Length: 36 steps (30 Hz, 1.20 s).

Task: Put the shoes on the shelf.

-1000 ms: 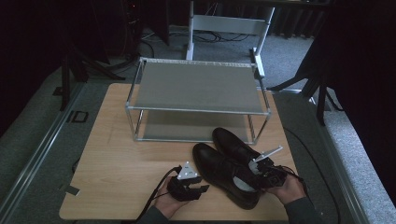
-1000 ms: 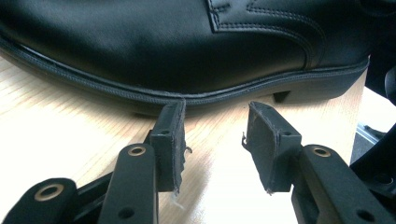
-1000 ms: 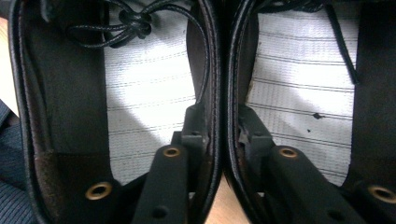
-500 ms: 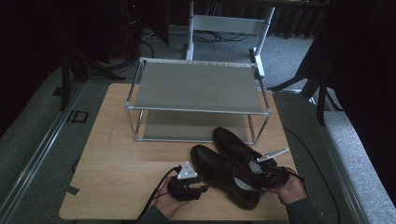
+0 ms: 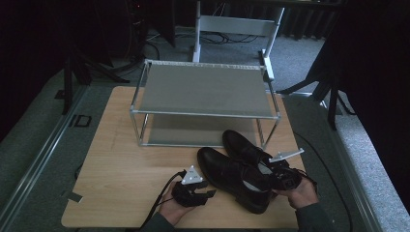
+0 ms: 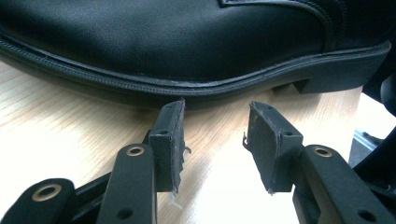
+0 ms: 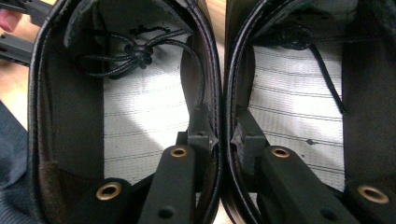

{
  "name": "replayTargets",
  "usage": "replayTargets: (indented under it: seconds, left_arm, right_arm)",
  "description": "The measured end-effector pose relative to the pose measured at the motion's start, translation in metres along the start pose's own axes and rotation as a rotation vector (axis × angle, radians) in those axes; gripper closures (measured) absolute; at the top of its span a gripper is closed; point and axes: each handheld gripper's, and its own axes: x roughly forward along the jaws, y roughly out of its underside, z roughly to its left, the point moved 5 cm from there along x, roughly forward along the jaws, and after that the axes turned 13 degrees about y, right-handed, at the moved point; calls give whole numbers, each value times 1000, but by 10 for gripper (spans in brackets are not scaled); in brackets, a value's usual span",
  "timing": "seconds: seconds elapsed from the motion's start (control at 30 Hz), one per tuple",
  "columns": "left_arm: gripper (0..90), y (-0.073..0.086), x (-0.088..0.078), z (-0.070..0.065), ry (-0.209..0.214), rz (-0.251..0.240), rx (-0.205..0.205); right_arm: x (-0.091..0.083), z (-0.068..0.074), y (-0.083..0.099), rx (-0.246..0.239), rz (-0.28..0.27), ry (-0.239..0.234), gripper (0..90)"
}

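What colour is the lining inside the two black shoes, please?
The insole lining is pale grey-white with thin dark cross lines; it shows best in the right gripper view.

No readable text, label or brand anywhere.

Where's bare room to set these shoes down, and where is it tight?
Both tiers of the shoe rack look bare: the top shelf and the lower shelf. The table is open left of the left gripper, in front of the rack. It is crowded at the near right, where the two shoes lie together, pinched by the right gripper.
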Motion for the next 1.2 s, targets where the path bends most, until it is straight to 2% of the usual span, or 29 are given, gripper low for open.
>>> replayTargets:
  seconds: [0.17,0.6,0.87,1.2]
  left_arm:
    - [563,-1,-1,-1,-3,-6,2]
    - [560,-6,-11,4,-24,-26,7]
    - [560,-14,-24,13,-65,-56,-3]
    - [560,-17,-35,23,-111,-72,-24]
  right_arm:
    - [-2,2,-5,2,-21,-2,806]
    - [5,8,-26,-27,-25,18,806]
    - [6,12,-41,-36,-44,22,806]
    - [11,13,-57,-12,-61,5,805]
